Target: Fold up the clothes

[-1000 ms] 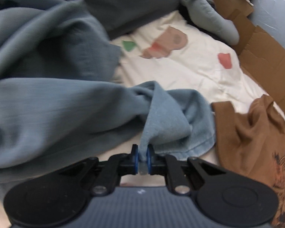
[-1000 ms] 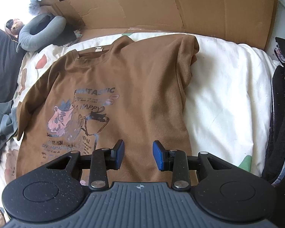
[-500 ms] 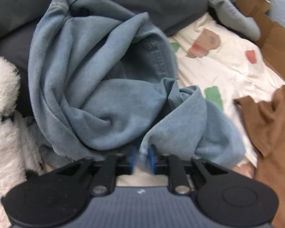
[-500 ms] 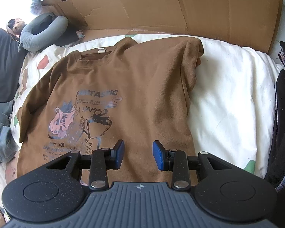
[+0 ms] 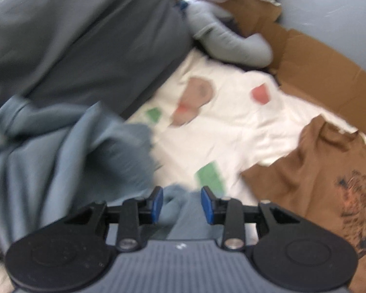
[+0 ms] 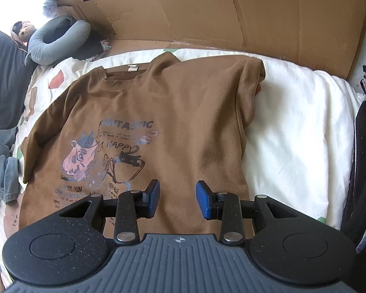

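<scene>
A brown printed T-shirt [image 6: 178, 122] lies spread flat, print up, on the white bedspread [image 6: 292, 134]; its left sleeve also shows in the left wrist view [image 5: 317, 171]. My right gripper [image 6: 177, 199] is open and empty, hovering over the shirt's lower hem. A blue-grey garment [image 5: 61, 161] lies bunched at the left of the bed. My left gripper [image 5: 182, 204] is open; a fold of the blue-grey garment lies between and below the jaws, not gripped. The left wrist view is blurred by motion.
Flattened cardboard [image 6: 231, 14] stands along the far side of the bed. A grey neck pillow [image 6: 58, 39] lies at the far left. A dark grey blanket [image 5: 73, 36] is piled behind the blue garment. Dark clothes [image 6: 363, 161] sit at the right edge.
My left gripper has opened and let go of the blue-grey garment, which has dropped to the left. The right gripper has stayed open over the brown shirt, shifting slightly.
</scene>
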A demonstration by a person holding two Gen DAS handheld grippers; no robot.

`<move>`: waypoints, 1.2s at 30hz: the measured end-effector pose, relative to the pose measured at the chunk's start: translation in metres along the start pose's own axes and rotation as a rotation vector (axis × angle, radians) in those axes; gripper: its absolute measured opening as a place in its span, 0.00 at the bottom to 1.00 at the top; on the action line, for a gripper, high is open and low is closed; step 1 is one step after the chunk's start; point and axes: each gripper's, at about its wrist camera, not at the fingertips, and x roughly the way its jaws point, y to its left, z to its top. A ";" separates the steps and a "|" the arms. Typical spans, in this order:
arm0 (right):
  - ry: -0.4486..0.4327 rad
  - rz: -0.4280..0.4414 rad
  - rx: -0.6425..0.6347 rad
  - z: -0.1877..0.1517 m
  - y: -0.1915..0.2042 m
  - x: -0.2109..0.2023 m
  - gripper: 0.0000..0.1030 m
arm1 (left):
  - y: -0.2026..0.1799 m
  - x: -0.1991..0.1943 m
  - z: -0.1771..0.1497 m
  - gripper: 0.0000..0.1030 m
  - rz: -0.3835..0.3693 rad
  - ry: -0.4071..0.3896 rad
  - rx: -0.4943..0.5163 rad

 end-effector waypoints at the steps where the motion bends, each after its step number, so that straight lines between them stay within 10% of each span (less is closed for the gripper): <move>1: -0.002 -0.001 0.000 0.001 -0.001 0.000 0.39 | -0.008 0.005 0.007 0.38 -0.020 -0.006 0.009; 13: 0.000 -0.016 -0.002 0.002 -0.008 0.010 0.39 | -0.110 0.047 0.005 0.49 -0.174 0.024 0.119; 29: 0.011 -0.024 0.028 -0.004 -0.019 0.025 0.39 | -0.180 0.098 -0.077 0.46 -0.065 0.093 0.213; 36: -0.006 -0.038 0.002 0.004 -0.020 0.027 0.39 | -0.180 0.107 -0.074 0.08 -0.037 0.084 0.236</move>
